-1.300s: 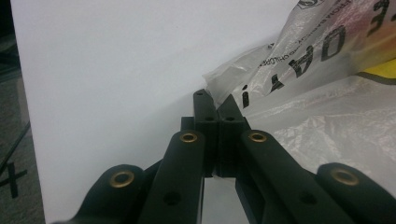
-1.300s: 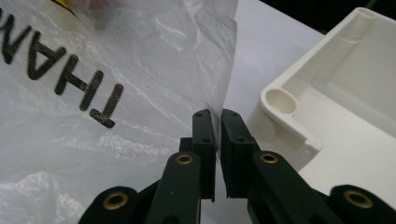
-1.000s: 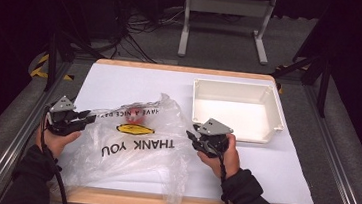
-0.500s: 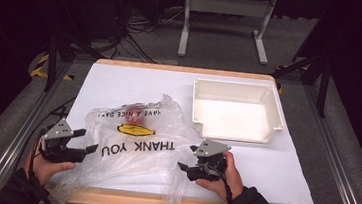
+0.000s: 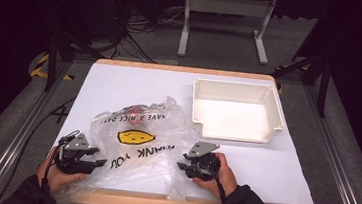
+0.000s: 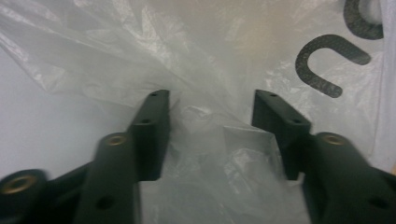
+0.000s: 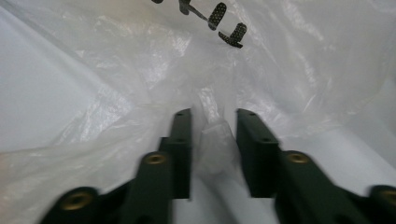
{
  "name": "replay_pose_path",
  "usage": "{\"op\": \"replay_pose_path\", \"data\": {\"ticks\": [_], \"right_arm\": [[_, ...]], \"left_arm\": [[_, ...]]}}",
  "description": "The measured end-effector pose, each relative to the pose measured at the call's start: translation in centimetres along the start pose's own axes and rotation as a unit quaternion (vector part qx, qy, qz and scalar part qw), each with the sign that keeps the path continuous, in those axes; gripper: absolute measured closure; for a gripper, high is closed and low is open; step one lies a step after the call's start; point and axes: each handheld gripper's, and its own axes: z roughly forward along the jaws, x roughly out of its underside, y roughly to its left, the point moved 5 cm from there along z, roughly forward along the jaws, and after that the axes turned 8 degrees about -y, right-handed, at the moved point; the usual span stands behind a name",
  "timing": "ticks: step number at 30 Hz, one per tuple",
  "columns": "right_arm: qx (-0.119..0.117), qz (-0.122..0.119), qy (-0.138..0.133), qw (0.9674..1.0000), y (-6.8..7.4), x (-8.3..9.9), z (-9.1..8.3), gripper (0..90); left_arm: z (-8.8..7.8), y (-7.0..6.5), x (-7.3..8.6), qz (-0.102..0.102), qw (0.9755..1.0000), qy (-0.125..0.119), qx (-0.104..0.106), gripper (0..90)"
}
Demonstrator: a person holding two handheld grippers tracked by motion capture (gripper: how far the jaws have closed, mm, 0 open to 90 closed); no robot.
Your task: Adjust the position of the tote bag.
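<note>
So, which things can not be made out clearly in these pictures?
- High view: the red item inside the plastic bag is veiled by crinkled film; what it is stays unclear.
- High view: the bag's print is upside down, partly lost in folds.
- Right gripper view: the right gripper is motion-blurred, so contact with the film between its jaws is uncertain.
- Left gripper view: the print is cut by the edge.

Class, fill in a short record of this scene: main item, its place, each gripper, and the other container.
main item: clear plastic bag printed THANK YOU
place: crumpled on the white table, near edge
left gripper: jaws just closing, bag film between them, gap wide
right gripper: jaws just closing, narrow gap around a fold of bag
other container: white tray, empty, right of the bag
</note>
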Motion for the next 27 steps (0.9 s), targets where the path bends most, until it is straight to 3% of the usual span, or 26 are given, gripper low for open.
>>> {"op": "replay_pose_path", "data": {"ticks": [2,4,7,12,18,22,27], "right_arm": [[0.013,-0.006,0.005,0.9999,-0.4,0.1,-0.3,83.9],[0.03,-0.012,0.009,0.9994,-0.9,0.2,-0.6,87.2],[0.052,-0.006,0.005,0.9986,-2.3,0.2,-1.3,88.7],[0.077,0.005,-0.007,0.997,-3.9,0.1,-2.6,89.4],[0.106,0.01,-0.017,0.9942,-5.4,0.0,-3.9,89.5],[0.117,0.019,-0.032,0.9925,-6.0,-0.2,-4.6,89.1],[0.119,0.02,-0.053,0.9913,-6.0,-0.9,-5.2,82.2]], "left_arm": [[0.2,-0.2,-0.2,0.011,0.9999,0.001,0.011,76.4],[0.5,-0.6,-0.5,0.021,0.9996,0.005,0.016,83.9],[1.0,-1.1,-1.0,0.032,0.9991,0.009,0.026,87.2],[1.9,-2.1,-1.7,0.035,0.9985,0.005,0.043,87.6],[2.9,-4.7,-2.8,0.067,0.9954,-0.003,0.068,87.7],[2.6,-4.9,-3.4,0.072,0.9952,-0.024,0.062,86.7],[1.0,-4.6,-4.2,0.064,0.995,-0.059,0.05,72.1]]}}
